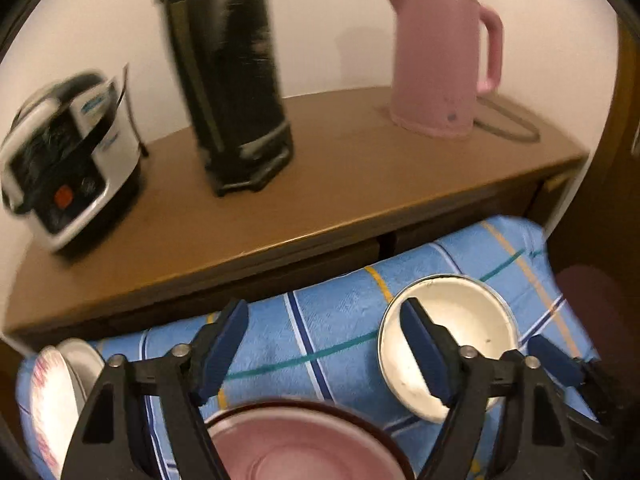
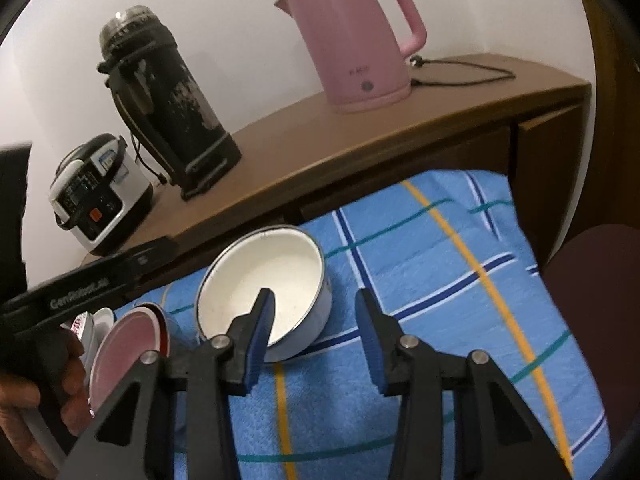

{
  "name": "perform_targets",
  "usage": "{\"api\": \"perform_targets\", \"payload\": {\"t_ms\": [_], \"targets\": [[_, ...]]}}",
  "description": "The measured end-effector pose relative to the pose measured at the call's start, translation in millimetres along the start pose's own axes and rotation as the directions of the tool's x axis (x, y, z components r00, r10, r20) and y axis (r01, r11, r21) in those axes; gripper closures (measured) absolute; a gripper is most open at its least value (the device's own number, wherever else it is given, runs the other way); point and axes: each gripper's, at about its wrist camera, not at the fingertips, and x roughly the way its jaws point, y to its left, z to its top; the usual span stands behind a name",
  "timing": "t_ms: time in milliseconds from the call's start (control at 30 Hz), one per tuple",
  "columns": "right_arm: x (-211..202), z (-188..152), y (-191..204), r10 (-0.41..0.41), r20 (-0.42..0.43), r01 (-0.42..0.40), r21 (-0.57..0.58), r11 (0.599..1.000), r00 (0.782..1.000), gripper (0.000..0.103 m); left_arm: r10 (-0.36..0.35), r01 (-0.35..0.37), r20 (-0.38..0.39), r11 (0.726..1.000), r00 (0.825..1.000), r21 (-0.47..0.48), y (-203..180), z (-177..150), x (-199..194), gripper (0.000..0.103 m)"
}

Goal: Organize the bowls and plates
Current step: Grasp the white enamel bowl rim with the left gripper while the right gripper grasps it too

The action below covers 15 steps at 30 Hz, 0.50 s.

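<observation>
On the blue checked cloth point(image 2: 460, 280) below the wooden counter point(image 2: 360, 136), the white bowl point(image 2: 264, 276) sits beside the pink plate point(image 2: 128, 344), while the left gripper point(image 1: 324, 344) and right gripper point(image 2: 316, 332) both hover with jaws apart, holding nothing.

Home — kettle point(image 2: 352, 40), rice cooker point(image 2: 100, 196)

A bowl point(image 2: 262, 280) is sitting on the cloth point(image 2: 460, 280), a plate point(image 2: 128, 344) lying left; a kettle point(image 2: 356, 40) is standing far on the tabletop point(image 2: 360, 136).
</observation>
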Motion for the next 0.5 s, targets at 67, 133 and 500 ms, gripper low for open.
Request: {"api": "perform_targets", "payload": {"t_ms": [67, 133, 500], "targets": [[5.3, 0.4, -0.5, 0.007, -0.006, -0.006, 0.01, 1.0, 1.0, 0.062, 0.009, -0.008, -0.049, 1.0, 0.999, 0.024, -8.4, 2.0, 13.6, 0.048], [11.4, 0.3, -1.0, 0.009, -0.02, -0.009, 0.013, 1.0, 1.0, 0.067, -0.012, 0.013, -0.083, 1.0, 0.996, 0.009, -9.3, 2.5, 22.1, 0.054], [24.2, 1.9, -3.6, 0.032, -0.028, -0.031, 0.032, 0.999, 0.999, 0.086, -0.089, 0.086, -0.171, 0.996, 0.981, -0.025, -17.7, -3.9, 42.0, 0.077]]}}
